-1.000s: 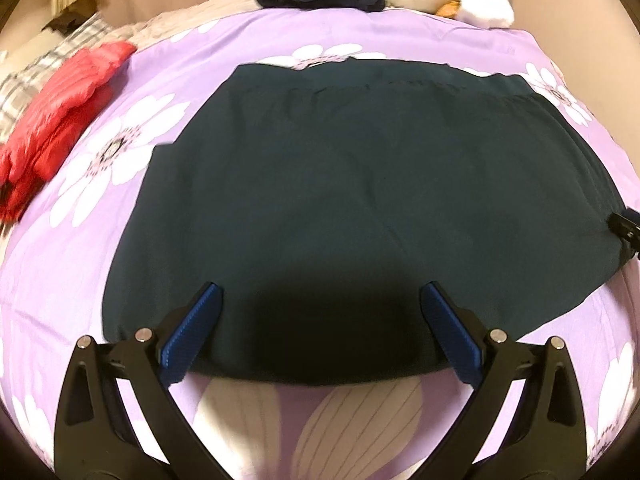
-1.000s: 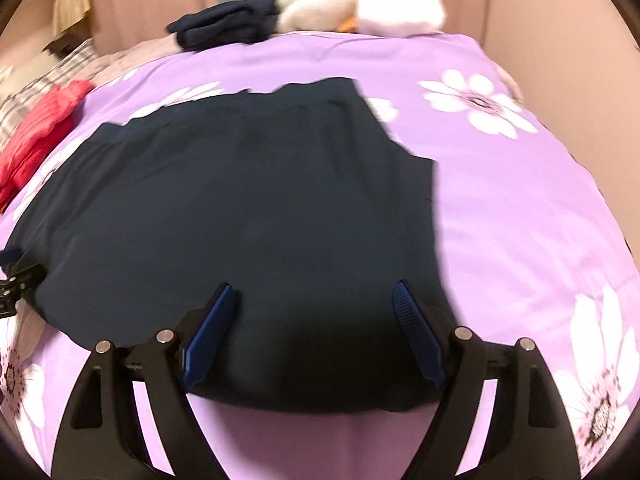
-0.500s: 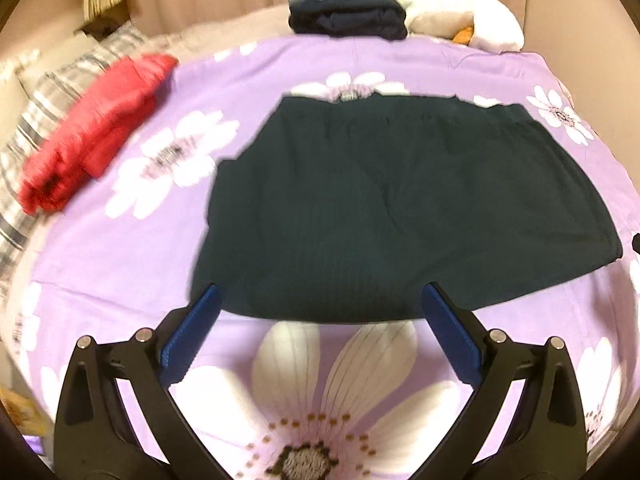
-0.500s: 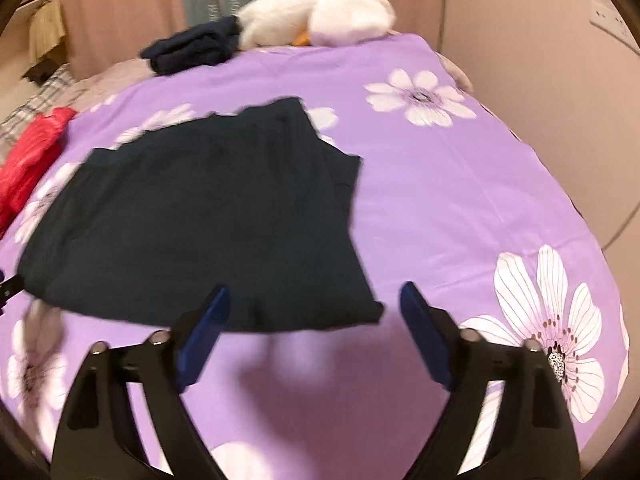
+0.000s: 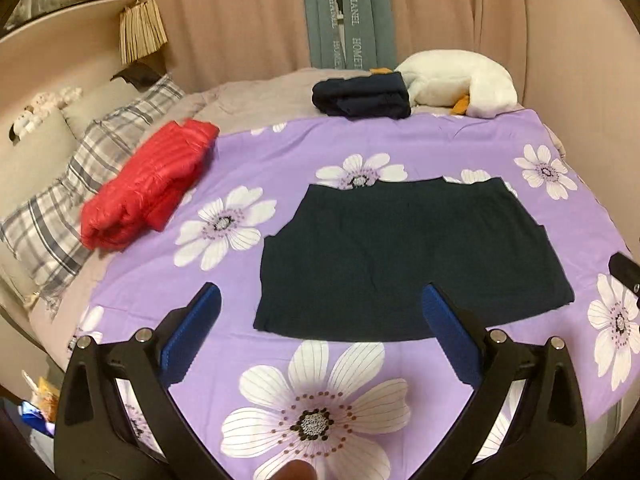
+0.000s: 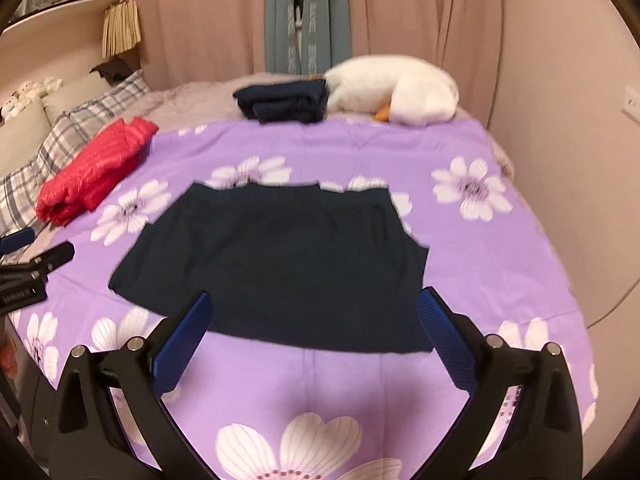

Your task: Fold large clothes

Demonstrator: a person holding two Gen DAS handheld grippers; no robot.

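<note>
A dark navy garment (image 5: 408, 256) lies flat and folded on the purple flowered bedspread (image 5: 320, 152); it also shows in the right wrist view (image 6: 280, 264). My left gripper (image 5: 320, 320) is open and empty, held above the bed in front of the garment's near edge. My right gripper (image 6: 312, 316) is open and empty, above the garment's near edge. The left gripper also shows at the left edge of the right wrist view (image 6: 36, 260). A part of the right gripper shows at the right edge of the left wrist view (image 5: 624, 270).
A red puffer jacket (image 5: 148, 188) lies folded at the left by a plaid pillow (image 5: 72, 200). A folded dark pile (image 5: 360, 96) and a white plush goose (image 5: 456, 80) lie at the far end. Curtains (image 5: 240, 20) and a wall (image 6: 560, 80) border the bed.
Both grippers have pulled back and up from the garment, which now looks smaller and farther. They stayed open; the garment lies where it was.
</note>
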